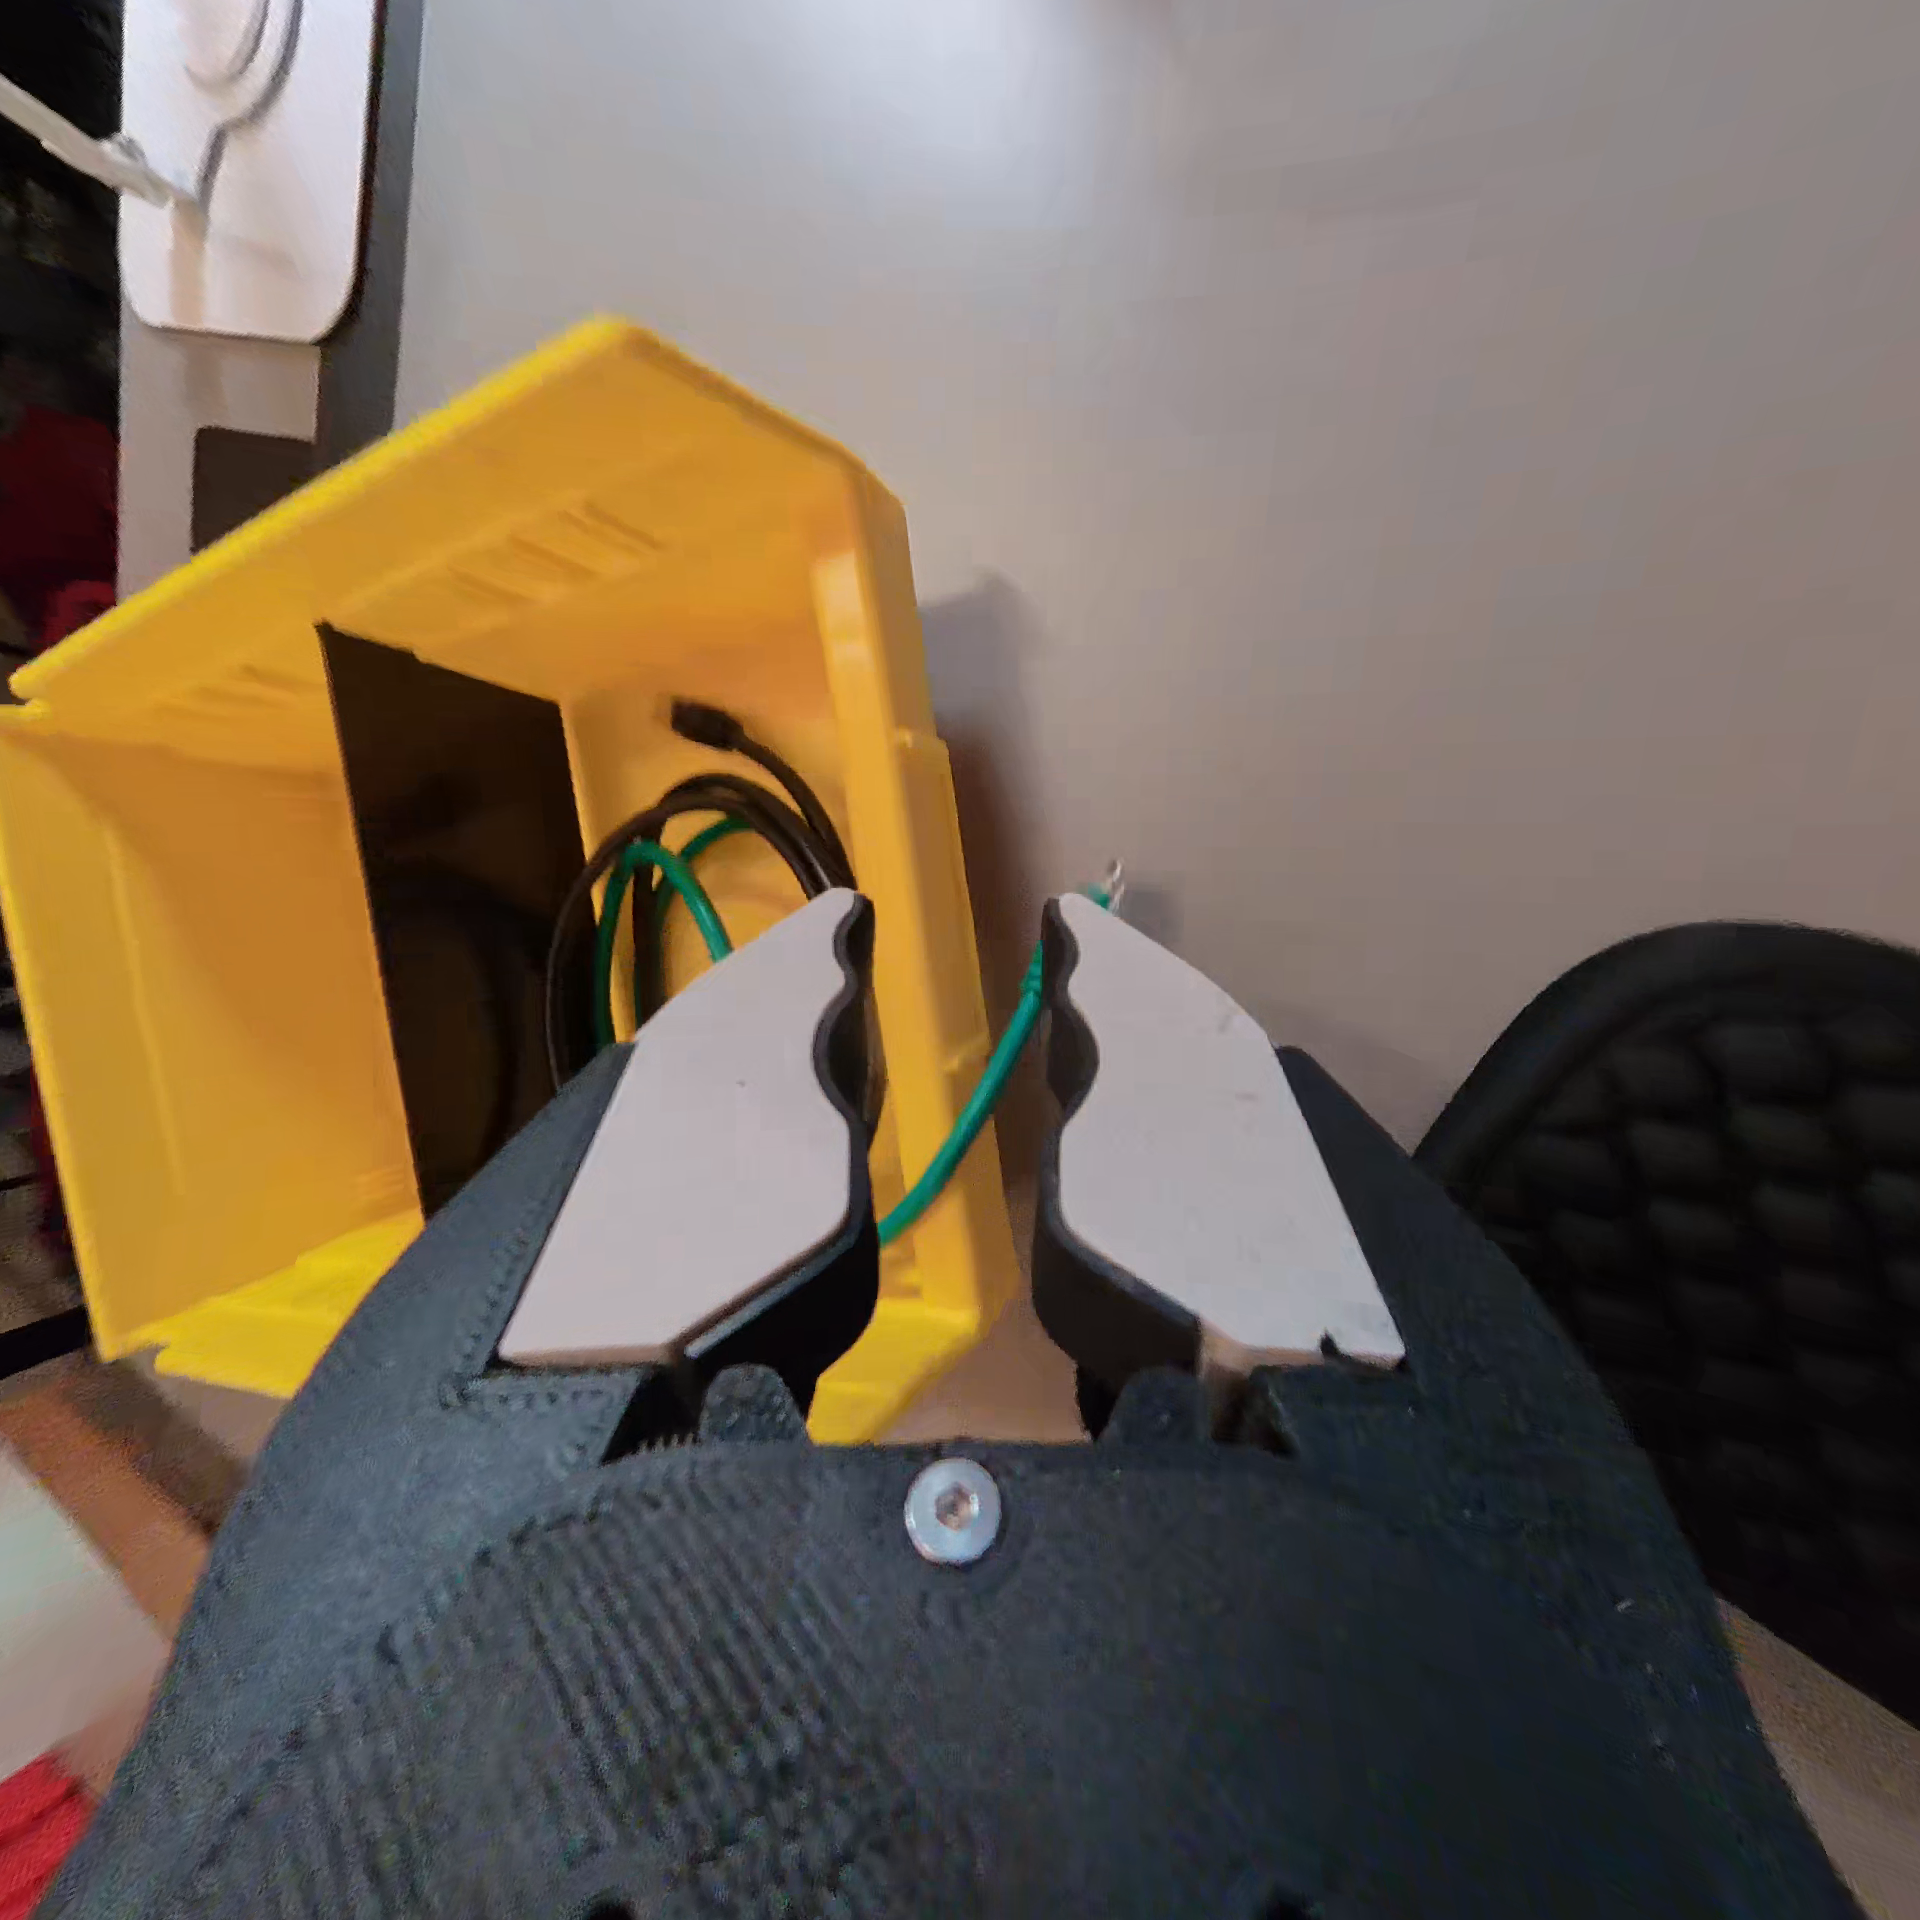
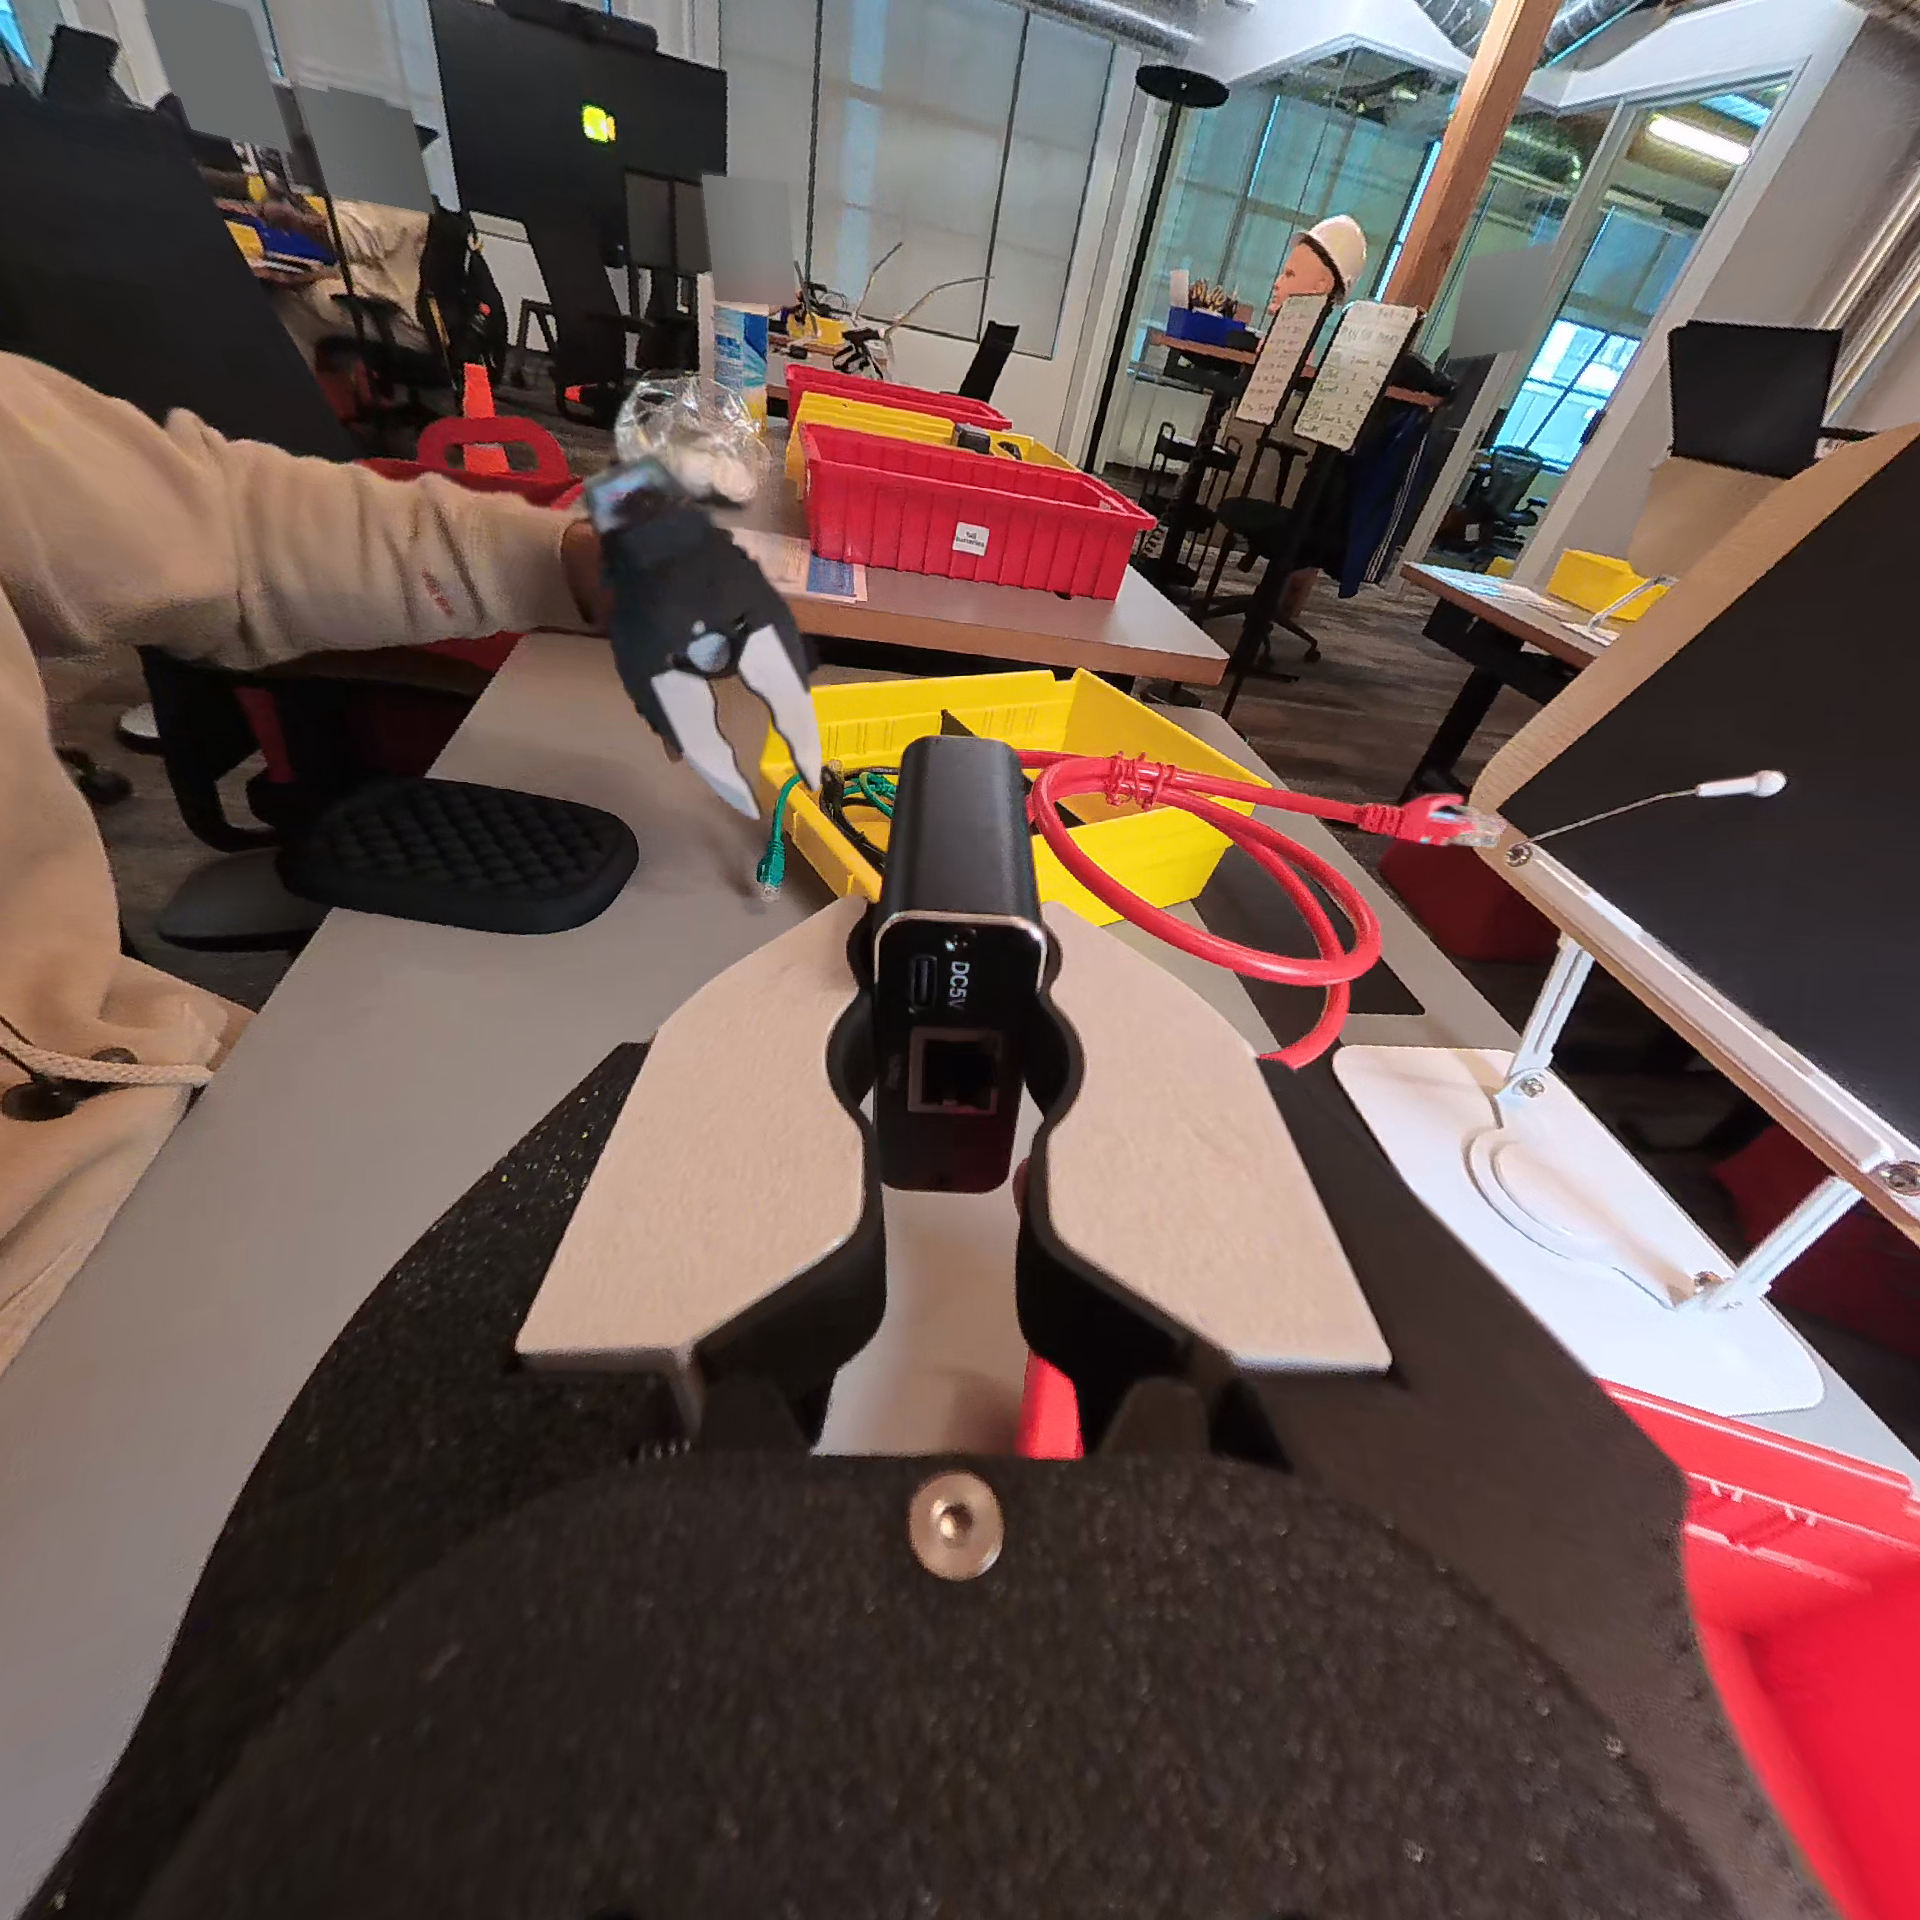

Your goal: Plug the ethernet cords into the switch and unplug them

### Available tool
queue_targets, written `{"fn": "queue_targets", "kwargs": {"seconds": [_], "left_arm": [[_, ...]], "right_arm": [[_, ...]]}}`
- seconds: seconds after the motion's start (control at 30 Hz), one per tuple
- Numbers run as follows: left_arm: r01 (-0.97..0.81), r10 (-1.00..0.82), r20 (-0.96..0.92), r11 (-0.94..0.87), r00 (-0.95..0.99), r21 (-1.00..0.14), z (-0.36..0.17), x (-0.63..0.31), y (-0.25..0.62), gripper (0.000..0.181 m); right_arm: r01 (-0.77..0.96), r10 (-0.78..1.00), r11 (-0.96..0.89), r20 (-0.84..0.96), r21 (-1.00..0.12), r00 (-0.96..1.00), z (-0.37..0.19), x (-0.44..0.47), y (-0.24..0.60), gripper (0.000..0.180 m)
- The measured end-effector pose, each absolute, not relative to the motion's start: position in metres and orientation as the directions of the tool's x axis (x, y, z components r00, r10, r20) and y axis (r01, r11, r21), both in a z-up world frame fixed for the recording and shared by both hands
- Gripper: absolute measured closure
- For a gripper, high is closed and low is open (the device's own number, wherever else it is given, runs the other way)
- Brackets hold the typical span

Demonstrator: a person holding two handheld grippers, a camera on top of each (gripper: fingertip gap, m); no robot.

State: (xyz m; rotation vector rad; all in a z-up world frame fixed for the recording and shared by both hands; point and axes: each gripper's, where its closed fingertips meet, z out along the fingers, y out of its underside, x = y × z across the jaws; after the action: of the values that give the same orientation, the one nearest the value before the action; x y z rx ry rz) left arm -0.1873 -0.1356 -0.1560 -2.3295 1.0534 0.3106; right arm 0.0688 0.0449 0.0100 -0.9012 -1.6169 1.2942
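My right gripper (image 2: 954, 920) is shut on a black switch (image 2: 956, 831) and holds it above the grey table (image 2: 416, 1039), port end facing the camera. A red ethernet cord (image 2: 1205, 935) loops to the switch's right, its plug (image 2: 1444, 821) lying near a black board. My left gripper (image 1: 954, 914) is open and empty. A green ethernet cord (image 1: 956, 1132) hangs over the wall of a yellow bin (image 1: 260, 935) and passes between the fingers. Its plug (image 1: 1112, 883) lies just beyond the right fingertip. The right wrist view shows the left gripper (image 2: 781, 795) just above the green plug (image 2: 771, 862).
Black cable (image 1: 748, 810) is coiled in the yellow bin (image 2: 1143, 852). A black padded cushion (image 2: 457, 852) lies left of the bin. A white stand (image 2: 1558, 1195) with a tilted black board is at the right. A red bin (image 2: 1818, 1558) sits near right, more red bins (image 2: 966, 509) behind.
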Motion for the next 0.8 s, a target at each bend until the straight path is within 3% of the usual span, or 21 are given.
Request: {"fn": "queue_targets", "kwargs": {"seconds": [0.17, 0.3, 0.37, 0.63, 0.8], "left_arm": [[-0.832, -0.537, -0.686, -0.523, 0.491, -0.187, -0.189, -0.215, -0.15, 0.145], [-0.861, -0.394, -0.847, -0.491, 0.357, -0.135, -0.18, -0.226, -0.146, 0.156], [-0.865, -0.308, -0.879, -0.462, 0.363, -0.195, -0.163, -0.223, -0.143, 0.174], [-0.772, 0.065, -0.838, -0.356, 0.542, -0.527, -0.031, -0.243, -0.122, 0.175], [-0.711, 0.174, -0.767, -0.291, 0.618, -0.639, 0.038, -0.265, -0.11, 0.175]], "right_arm": [[0.011, 0.911, 0.202, 0.183, -0.979, -0.368, 0.015, 0.071, 0.044, 0.155], [0.006, 0.912, 0.206, 0.19, -0.979, -0.362, 0.017, 0.072, 0.043, 0.155], [0.003, 0.912, 0.212, 0.197, -0.977, -0.36, 0.018, 0.074, 0.042, 0.155], [-0.018, 0.91, 0.22, 0.212, -0.975, -0.356, 0.026, 0.079, 0.04, 0.155], [-0.037, 0.907, 0.231, 0.229, -0.972, -0.353, 0.033, 0.084, 0.038, 0.155]]}}
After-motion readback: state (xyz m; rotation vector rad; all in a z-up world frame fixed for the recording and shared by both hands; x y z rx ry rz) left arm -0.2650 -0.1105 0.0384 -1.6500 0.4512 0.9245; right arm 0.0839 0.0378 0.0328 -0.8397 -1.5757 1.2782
